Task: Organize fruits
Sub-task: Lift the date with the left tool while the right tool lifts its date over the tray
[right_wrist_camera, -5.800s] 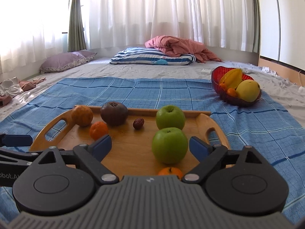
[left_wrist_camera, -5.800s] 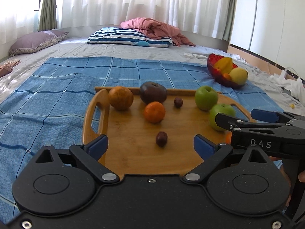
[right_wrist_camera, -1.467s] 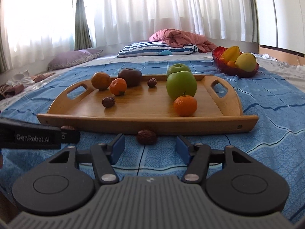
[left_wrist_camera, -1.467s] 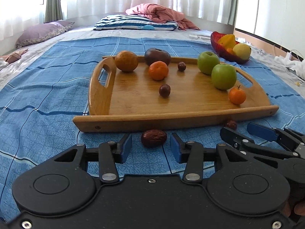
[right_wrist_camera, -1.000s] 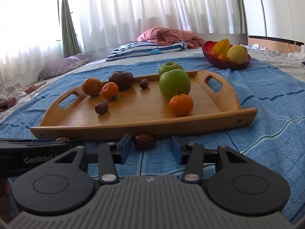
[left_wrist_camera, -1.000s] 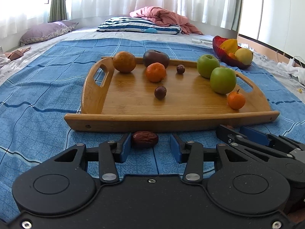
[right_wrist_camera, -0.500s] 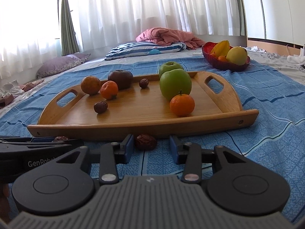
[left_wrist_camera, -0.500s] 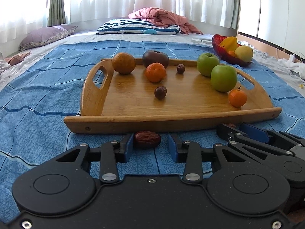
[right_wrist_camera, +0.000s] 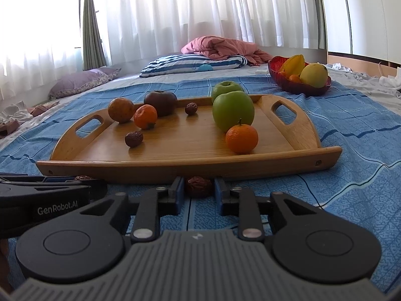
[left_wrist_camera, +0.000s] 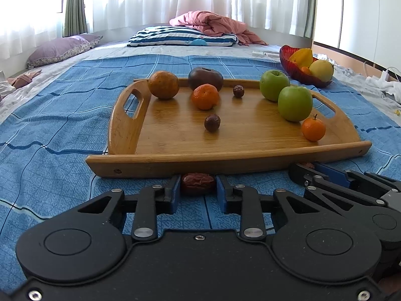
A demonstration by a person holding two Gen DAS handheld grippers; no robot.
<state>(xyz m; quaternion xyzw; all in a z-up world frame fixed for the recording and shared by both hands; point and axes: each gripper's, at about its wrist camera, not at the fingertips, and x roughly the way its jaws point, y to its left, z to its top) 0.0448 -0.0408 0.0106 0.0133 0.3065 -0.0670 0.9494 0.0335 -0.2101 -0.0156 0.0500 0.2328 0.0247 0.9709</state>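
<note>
Both pickups are under way: the left hand-held gripper (left_wrist_camera: 198,190) and right hand-held gripper (right_wrist_camera: 198,192) are each closing, apparently already touching, on a dried date (left_wrist_camera: 198,183) (right_wrist_camera: 198,186) on the bed's blue blanket (left_wrist_camera: 50,130) before the wooden tray (left_wrist_camera: 225,161), so next comes lifting them onto it

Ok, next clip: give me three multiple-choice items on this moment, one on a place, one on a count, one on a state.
1. Where do the two gripped dates lie?
A. on the tray
B. on the blanket before the tray
C. in the red bowl

2. How many green apples are on the tray?
A. one
B. two
C. four

3. What is between the left tongs?
A. a date
B. an orange
C. nothing

B: left date and right date lie off the tray.
B: near apple, far apple.
A: the closing left tongs flank it.
</note>
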